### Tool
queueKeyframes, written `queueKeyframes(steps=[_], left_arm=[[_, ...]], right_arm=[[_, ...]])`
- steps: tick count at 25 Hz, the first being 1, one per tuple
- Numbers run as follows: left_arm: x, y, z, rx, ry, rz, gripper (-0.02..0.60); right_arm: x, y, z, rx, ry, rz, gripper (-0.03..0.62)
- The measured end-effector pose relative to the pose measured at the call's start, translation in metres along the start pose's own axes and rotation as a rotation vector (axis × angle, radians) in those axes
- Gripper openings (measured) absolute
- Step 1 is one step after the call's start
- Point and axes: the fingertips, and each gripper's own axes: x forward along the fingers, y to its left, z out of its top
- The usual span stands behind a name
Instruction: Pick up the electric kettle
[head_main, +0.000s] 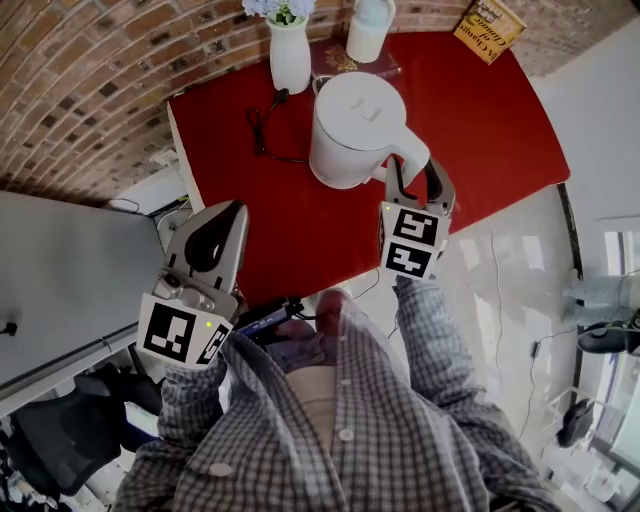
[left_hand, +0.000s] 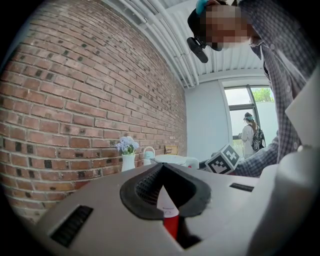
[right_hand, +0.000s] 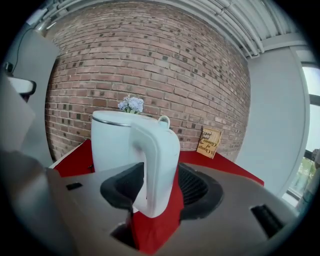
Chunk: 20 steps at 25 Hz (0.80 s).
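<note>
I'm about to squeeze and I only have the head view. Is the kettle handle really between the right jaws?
Observer: Yes. In the right gripper view the handle stands between the open jaws of the right gripper, with a gap at the right-hand pad.
Operator: And the left jaws?
Observer: The left gripper view shows the left gripper with its jaws meeting at the tips and nothing gripped.
</note>
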Motion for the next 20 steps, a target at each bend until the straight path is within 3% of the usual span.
queueKeyframes(steps=[11, 20], left_arm=[[0.001, 0.004, -0.002, 0.024, 0.019, 0.033, 0.0], [0.015, -0.005, -0.017, 0.024, 0.067, 0.013, 0.0]], right_arm=[[0.027, -0.018, 0.009, 0.013, -0.015, -0.022, 0.167], [0.049, -0.025, 0.018, 0.064, -0.054, 0.065, 0.15]])
